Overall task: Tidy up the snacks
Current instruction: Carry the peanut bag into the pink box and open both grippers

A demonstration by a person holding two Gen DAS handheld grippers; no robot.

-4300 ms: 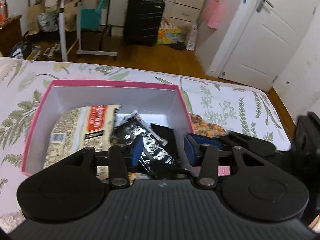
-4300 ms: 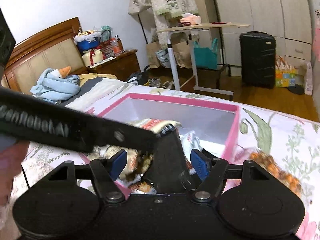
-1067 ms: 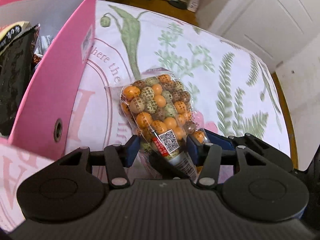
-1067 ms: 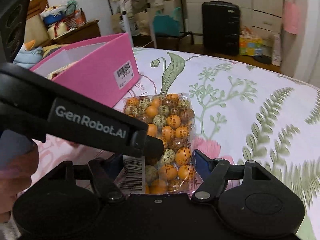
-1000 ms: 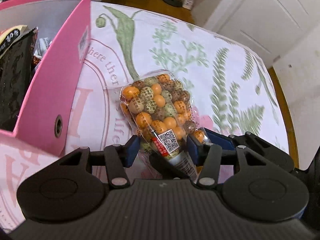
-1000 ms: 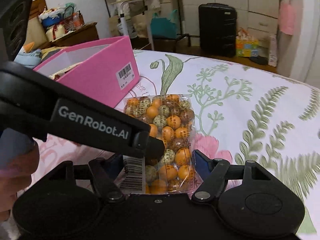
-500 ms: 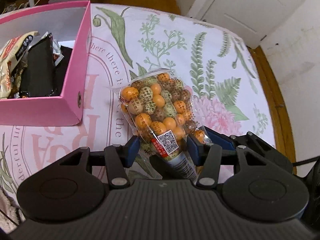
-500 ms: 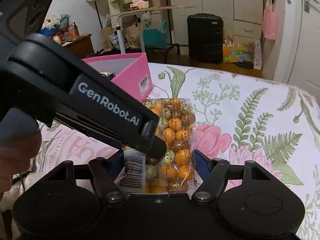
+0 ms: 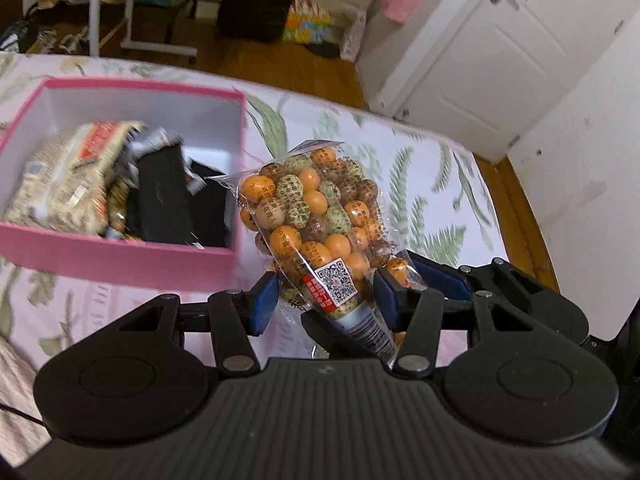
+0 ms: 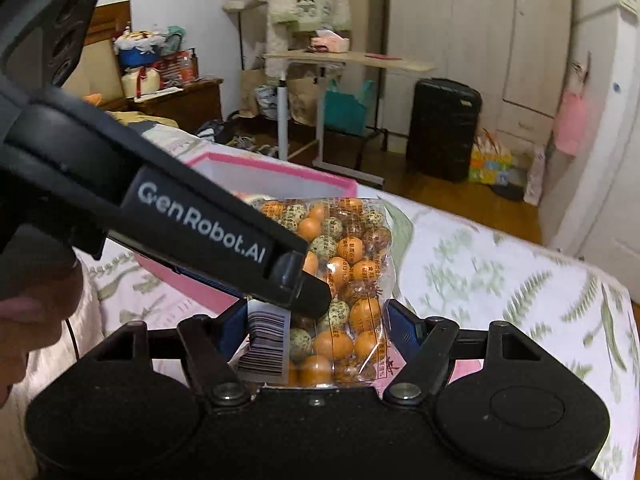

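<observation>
A clear bag of orange, green and brown coated balls (image 9: pixel 312 204) hangs in the air over the floral bedspread (image 9: pixel 432 184). Both grippers hold it at its lower end. My left gripper (image 9: pixel 324 300) is shut on the bag near its QR label. My right gripper (image 10: pixel 316 328) is shut across the bag (image 10: pixel 344 264) beside the barcode label, and the left gripper's finger (image 10: pixel 200 228) crosses in front of it. The pink box (image 9: pixel 120 260) lies to the left and lower, with a beige packet (image 9: pixel 68 176) and black packets (image 9: pixel 164 196) inside. In the right wrist view the box's rim (image 10: pixel 280 176) shows behind the bag.
The bed ends at a wooden floor with a white door (image 9: pixel 492 52) beyond. A black suitcase (image 10: pixel 440 128), a small rolling table (image 10: pixel 344 60) and a wooden nightstand (image 10: pixel 180 100) stand across the room. A person's hand (image 10: pixel 36 312) holds the left gripper.
Both grippers have risen with the bag, which has left the bedspread. The pink box has dropped lower and further left in the left wrist view, with its inside now showing.
</observation>
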